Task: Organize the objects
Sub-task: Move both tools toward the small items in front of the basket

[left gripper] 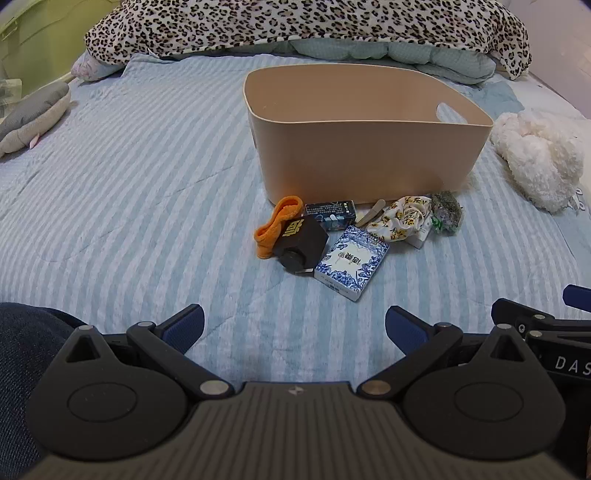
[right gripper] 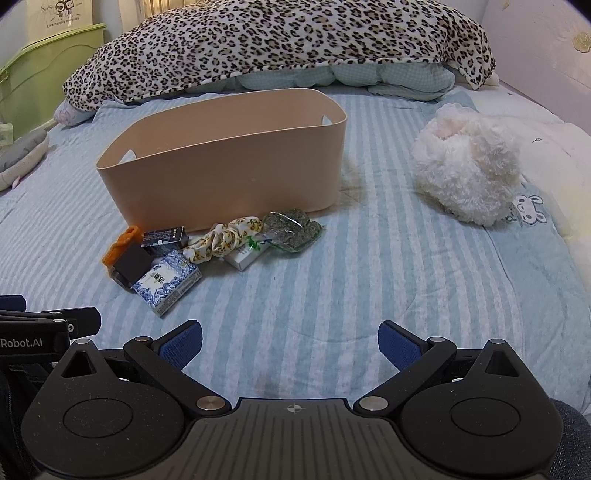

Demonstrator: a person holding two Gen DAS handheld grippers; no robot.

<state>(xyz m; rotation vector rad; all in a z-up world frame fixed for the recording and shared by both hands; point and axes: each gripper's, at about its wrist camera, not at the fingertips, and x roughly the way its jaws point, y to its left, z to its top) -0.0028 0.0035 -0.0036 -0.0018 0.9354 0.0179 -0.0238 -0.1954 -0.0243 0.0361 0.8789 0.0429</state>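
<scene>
A bed with a blue-striped quilt fills the room. A leopard blanket is heaped at its head, a green cabinet stands left, and a pale wall rises right.

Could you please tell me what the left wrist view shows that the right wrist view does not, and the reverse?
Only the left wrist view shows the nail file leaning by the bin. Only the right wrist view shows the rabbit print on the bedding and the wall poster. Both show the tan bin, the blue-patterned box, the orange cloth and the white plush toy.
</scene>
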